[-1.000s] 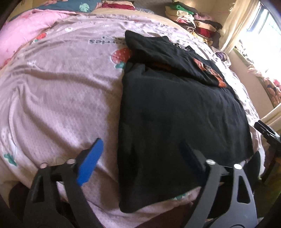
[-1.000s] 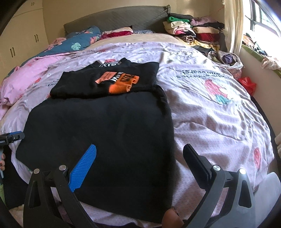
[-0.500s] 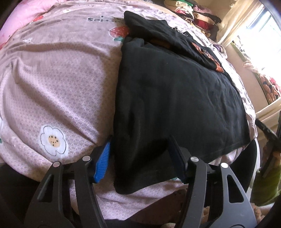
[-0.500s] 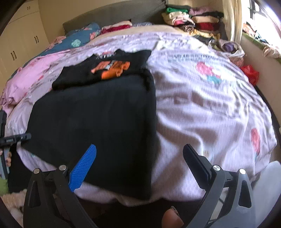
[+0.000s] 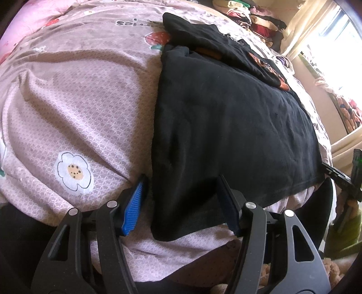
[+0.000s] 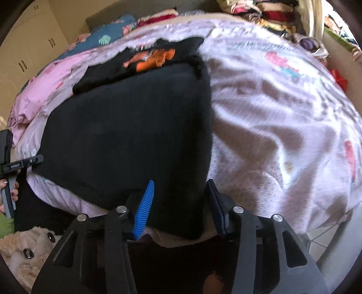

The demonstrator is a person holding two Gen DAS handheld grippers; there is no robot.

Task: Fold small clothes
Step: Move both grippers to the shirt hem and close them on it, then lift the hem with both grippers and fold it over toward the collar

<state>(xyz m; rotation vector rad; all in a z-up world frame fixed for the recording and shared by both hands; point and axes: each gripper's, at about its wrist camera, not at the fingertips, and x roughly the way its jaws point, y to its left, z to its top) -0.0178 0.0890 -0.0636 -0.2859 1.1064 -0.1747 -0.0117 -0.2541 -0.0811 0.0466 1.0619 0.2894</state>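
A large black garment (image 5: 226,124) lies spread flat on the bed, also seen in the right wrist view (image 6: 126,126). Behind it rests a folded black shirt with an orange print (image 5: 226,45) (image 6: 149,56). My left gripper (image 5: 181,196) straddles the garment's near left corner, with the blue pad at the cloth's edge and the dark pad on top; the cloth between is not pinched. My right gripper (image 6: 181,199) straddles the near right corner, jaws closing, with the cloth loose between the pads. Each gripper shows at the other view's edge (image 5: 339,178) (image 6: 22,162).
A lilac printed bedcover (image 5: 79,101) (image 6: 271,113) lies under the clothes. Stacked folded clothes (image 5: 260,18) (image 6: 260,11) sit at the bed's far end by the window. A plush toy (image 6: 22,244) lies on the floor. Cupboards (image 6: 22,56) stand at the left.
Both grippers have dropped to the garment's near edge. The left jaws narrowed around the left corner and then held. The right jaws went from wide open to half closed over the right corner.
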